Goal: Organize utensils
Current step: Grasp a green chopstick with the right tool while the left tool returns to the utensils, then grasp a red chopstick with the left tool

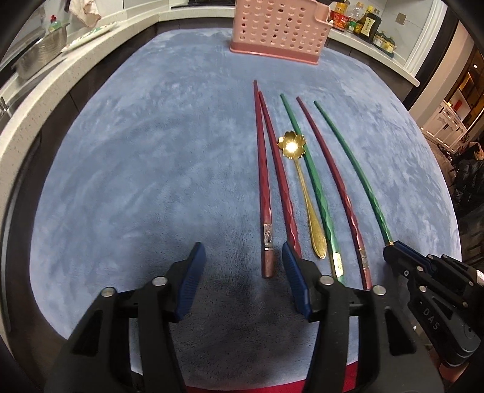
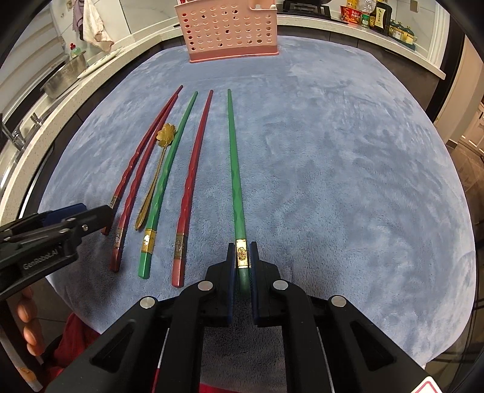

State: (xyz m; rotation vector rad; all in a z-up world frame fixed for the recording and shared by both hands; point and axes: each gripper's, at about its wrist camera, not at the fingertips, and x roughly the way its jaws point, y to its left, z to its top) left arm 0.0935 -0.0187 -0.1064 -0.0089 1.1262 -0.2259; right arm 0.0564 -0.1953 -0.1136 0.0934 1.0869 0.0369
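Three red chopsticks, two green chopsticks and a gold flower-bowl spoon (image 1: 304, 187) lie side by side on the blue cloth (image 1: 151, 151). My left gripper (image 1: 243, 257) is open, just above the cloth, its fingers on either side of the butt of the leftmost red chopstick (image 1: 263, 181). My right gripper (image 2: 242, 257) is shut on the butt end of the rightmost green chopstick (image 2: 234, 163), which points away along the cloth; this gripper also shows in the left wrist view (image 1: 393, 251). The spoon (image 2: 157, 169) lies between a red chopstick (image 2: 136, 181) and the other green chopstick (image 2: 166, 175).
A pink perforated utensil basket (image 1: 278, 30) stands at the far edge of the cloth, also in the right wrist view (image 2: 230, 30). A metal colander (image 1: 42, 51) sits on the counter at left. Bottles (image 1: 363, 21) stand on the counter at back right.
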